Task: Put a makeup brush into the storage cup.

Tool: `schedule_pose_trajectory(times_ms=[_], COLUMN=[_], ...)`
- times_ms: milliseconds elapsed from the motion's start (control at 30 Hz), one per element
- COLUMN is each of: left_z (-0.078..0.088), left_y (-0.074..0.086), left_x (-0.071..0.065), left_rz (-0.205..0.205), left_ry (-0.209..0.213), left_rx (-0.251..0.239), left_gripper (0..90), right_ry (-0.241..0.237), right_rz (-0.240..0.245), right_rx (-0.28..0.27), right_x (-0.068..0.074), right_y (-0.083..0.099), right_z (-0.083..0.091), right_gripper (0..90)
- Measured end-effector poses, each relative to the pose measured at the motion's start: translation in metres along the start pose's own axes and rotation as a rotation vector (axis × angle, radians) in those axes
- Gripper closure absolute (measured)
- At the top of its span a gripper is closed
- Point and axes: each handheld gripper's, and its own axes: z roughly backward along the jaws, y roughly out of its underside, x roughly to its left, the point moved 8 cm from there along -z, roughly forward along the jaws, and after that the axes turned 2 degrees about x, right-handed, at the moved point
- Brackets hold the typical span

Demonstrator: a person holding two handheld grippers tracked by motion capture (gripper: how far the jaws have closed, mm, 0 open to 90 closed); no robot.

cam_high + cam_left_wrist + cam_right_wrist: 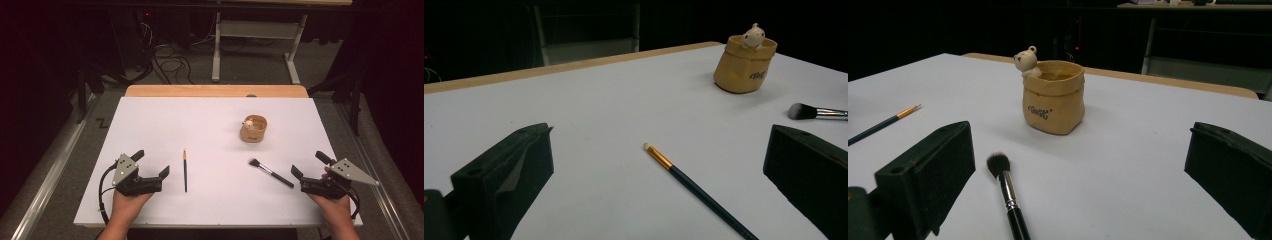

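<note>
The counter [150, 130] is white, with a wood far edge, in a dark room. The pot [253, 129] stands far right. Left gripper [150, 164] and right gripper [309, 165] jaws stand wide, empty. Approach the makeup brush [270, 173] and paintbrush [185, 171] low, straddling each handle crosswise.

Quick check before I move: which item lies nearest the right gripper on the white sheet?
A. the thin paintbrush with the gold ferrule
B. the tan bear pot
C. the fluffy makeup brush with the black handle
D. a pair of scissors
C: in the high view the makeup brush lies with its handle end just short of the open right gripper, while the paintbrush lies over by the left gripper and the bear pot stands farther back.
</note>
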Motion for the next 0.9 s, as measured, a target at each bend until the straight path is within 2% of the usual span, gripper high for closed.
schedule_pose_trajectory(times_ms=[300, 900], left_z=[-0.0004, -0.0002], left_y=[-0.0004, -0.0006], left_x=[-0.0009, -0.001], left_rz=[-0.012, -0.01], left_ry=[0.001, 0.002], left_rx=[-0.001, -0.005], left_gripper=[0.7, 0.7], right_ry=[-0.001, -0.013], right_rz=[-0.001, 0.005], right_rx=[-0.001, 0.0], right_x=[-0.0009, 0.0018], right_y=[0.0007, 0.001], right_z=[0.0003, 0.0001], right_gripper=[0.3, 0.3])
